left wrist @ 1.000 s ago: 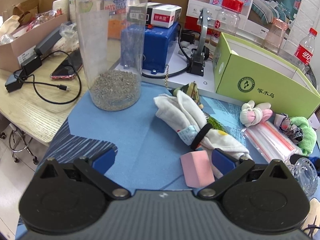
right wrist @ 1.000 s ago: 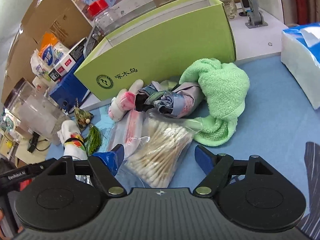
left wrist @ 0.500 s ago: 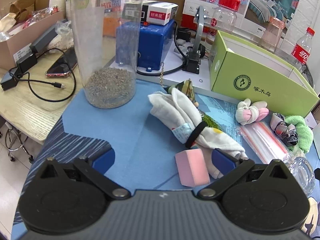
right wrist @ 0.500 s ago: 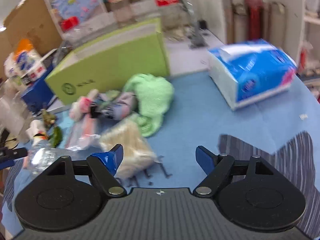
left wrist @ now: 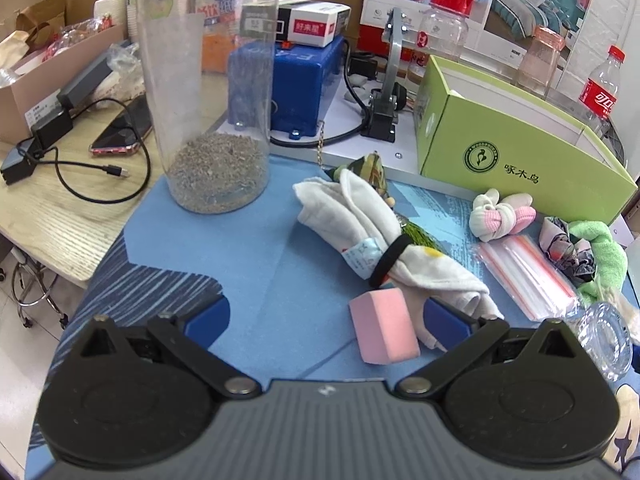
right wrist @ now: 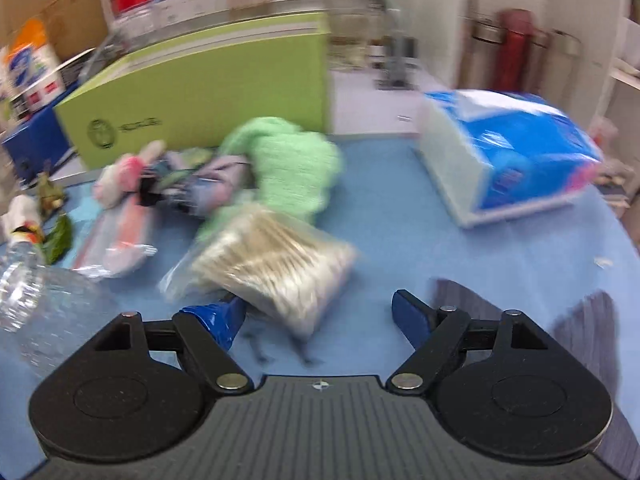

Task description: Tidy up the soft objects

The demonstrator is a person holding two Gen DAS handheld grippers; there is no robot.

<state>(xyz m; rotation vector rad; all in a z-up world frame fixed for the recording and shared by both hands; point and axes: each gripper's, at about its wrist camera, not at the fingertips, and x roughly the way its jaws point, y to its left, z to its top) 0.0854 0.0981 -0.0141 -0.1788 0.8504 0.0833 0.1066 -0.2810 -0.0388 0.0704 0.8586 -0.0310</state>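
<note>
My left gripper (left wrist: 326, 316) is open and empty over the blue mat (left wrist: 224, 256). A pink sponge block (left wrist: 384, 326) lies between its fingers, close to the right one. Beyond it lies a white cloth roll (left wrist: 368, 232) bound with a black band. A pink-and-white sock bundle (left wrist: 500, 216), a patterned cloth (left wrist: 560, 240) and a green towel (left wrist: 604, 256) lie to the right. My right gripper (right wrist: 318, 316) is open and empty, just in front of a bag of cotton swabs (right wrist: 272, 260). The green towel (right wrist: 288, 168) and the sock bundle (right wrist: 128, 172) lie beyond, blurred.
A tall clear jar (left wrist: 208, 92) with grey grains stands far left. A green box (left wrist: 520, 156) stands at the back. A zip bag (left wrist: 524, 272) and a clear bottle (left wrist: 608, 340) lie right. A blue tissue pack (right wrist: 508, 156) lies on the right.
The right gripper swung right and back from the swab bag, then left again; its view is blurred. The left gripper drew back a little, so the pink sponge sits further inside its fingers.
</note>
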